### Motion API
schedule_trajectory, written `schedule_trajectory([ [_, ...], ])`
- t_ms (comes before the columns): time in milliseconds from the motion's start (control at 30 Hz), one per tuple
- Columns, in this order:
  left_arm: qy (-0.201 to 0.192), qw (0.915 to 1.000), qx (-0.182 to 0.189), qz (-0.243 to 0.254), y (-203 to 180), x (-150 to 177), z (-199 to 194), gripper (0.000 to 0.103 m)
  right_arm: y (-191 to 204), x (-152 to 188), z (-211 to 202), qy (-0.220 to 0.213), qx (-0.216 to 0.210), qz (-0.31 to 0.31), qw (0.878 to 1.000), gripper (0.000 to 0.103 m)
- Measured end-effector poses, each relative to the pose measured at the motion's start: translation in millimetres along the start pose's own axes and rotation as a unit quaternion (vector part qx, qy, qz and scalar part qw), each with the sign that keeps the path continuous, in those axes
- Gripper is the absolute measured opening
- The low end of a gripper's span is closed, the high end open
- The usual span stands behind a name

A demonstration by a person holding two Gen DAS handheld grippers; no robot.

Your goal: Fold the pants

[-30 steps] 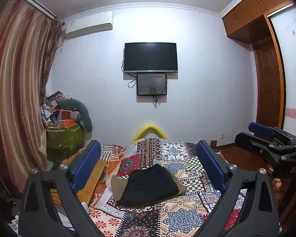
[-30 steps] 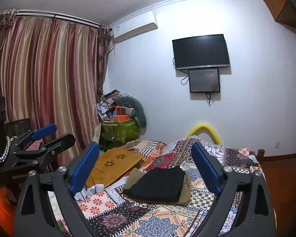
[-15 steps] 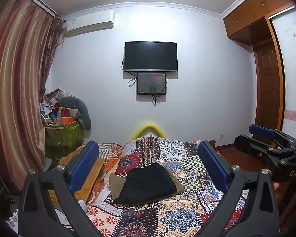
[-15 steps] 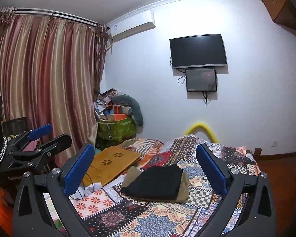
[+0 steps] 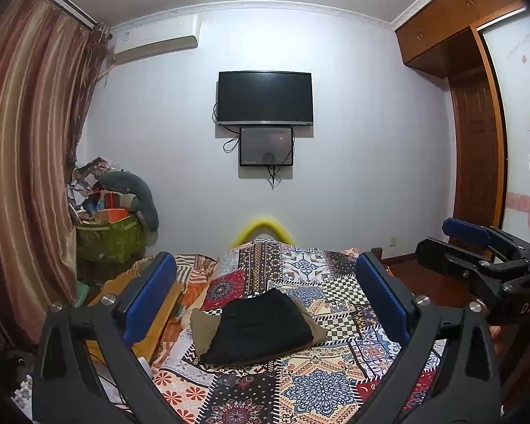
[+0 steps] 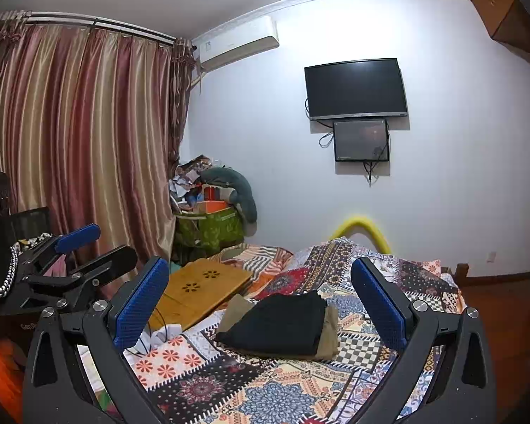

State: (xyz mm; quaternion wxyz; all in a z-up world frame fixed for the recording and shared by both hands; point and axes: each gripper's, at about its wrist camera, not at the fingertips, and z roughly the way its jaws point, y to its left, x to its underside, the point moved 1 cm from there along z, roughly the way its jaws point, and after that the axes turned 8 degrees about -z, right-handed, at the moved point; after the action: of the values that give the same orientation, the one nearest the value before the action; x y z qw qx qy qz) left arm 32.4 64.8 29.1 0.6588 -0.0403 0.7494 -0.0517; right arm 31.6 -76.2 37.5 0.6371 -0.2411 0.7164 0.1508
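Observation:
Folded black pants (image 5: 259, 325) (image 6: 279, 323) lie on top of folded olive pants (image 5: 203, 328) (image 6: 330, 332) in the middle of the patchwork bed cover (image 5: 311, 381) (image 6: 265, 388). My left gripper (image 5: 265, 289) is held above the bed, well short of the stack, open with nothing between its blue pads. My right gripper (image 6: 259, 296) is likewise open and empty, raised over the near part of the bed. Each gripper also shows at the edge of the other's view: the right gripper (image 5: 477, 247) and the left gripper (image 6: 84, 251).
A wooden lap desk (image 6: 201, 286) lies on the bed's left side with a cable and white cloth beside it. A green bin piled with clutter (image 6: 208, 226) stands by the striped curtain (image 6: 81, 148). A TV (image 5: 265, 97) hangs on the far wall; a wooden door (image 5: 477, 155) is at right.
Both grippers have lifted and pulled back slightly from the bed, so the stacked pants sit a little lower in the views. The pants have not moved.

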Motion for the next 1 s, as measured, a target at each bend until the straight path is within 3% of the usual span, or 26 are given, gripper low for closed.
schedule_trajectory([
  [1000, 0.004, 0.9999, 0.009, -0.004, -3.0, 0.1, 6.0, 0.102, -5.6, 0.1, -2.7, 0.004, 0.003, 0.006, 1.0, 0.103],
])
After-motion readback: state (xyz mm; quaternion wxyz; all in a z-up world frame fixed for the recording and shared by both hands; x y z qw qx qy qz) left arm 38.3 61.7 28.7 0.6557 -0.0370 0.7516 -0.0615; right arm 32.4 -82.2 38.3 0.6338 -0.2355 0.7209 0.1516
